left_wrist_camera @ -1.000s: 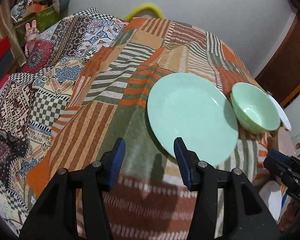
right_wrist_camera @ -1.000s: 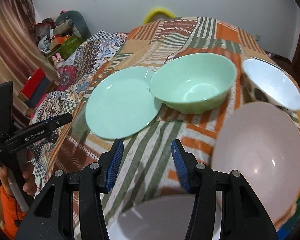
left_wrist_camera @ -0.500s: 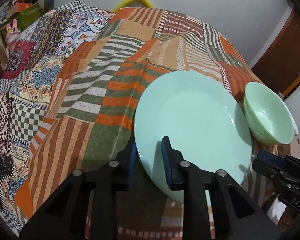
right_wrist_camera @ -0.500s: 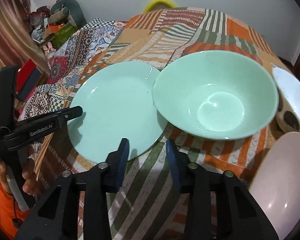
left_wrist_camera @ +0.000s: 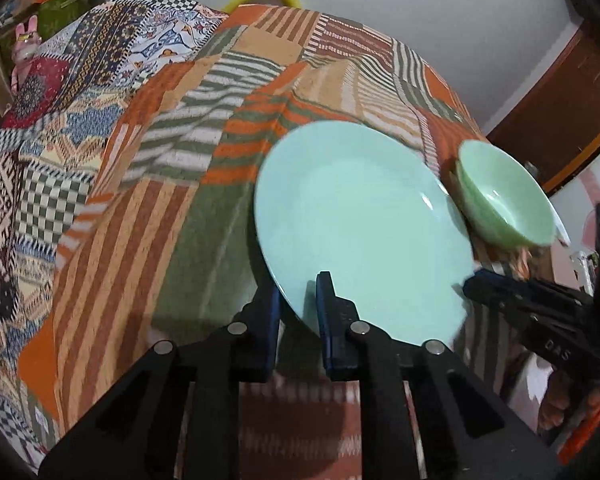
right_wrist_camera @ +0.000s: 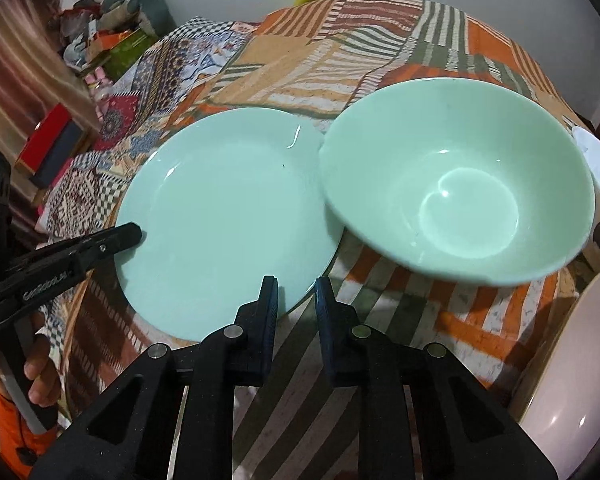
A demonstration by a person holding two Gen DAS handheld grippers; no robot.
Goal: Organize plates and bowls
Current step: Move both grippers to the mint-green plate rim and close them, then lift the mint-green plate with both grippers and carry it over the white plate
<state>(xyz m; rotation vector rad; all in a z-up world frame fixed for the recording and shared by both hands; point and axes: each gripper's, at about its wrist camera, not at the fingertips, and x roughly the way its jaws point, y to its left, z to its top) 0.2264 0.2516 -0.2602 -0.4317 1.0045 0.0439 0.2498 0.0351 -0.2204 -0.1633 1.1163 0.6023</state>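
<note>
My left fingers [left_wrist_camera: 298, 300] have just been closing and clamp the plate [left_wrist_camera: 364, 232] rim; right fingers [right_wrist_camera: 296, 300] have closed on nothing. A thin, glossy grip could slip, knocking the bowl [left_wrist_camera: 504, 196].

Home bedroom — patchwork bedspread [left_wrist_camera: 148, 208], toys [left_wrist_camera: 26, 40].

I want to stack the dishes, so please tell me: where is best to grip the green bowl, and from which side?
Probably the bowl's near rim, with one finger inside and one outside. That edge is thin and uncovered; the plate crowds its left side.
</note>
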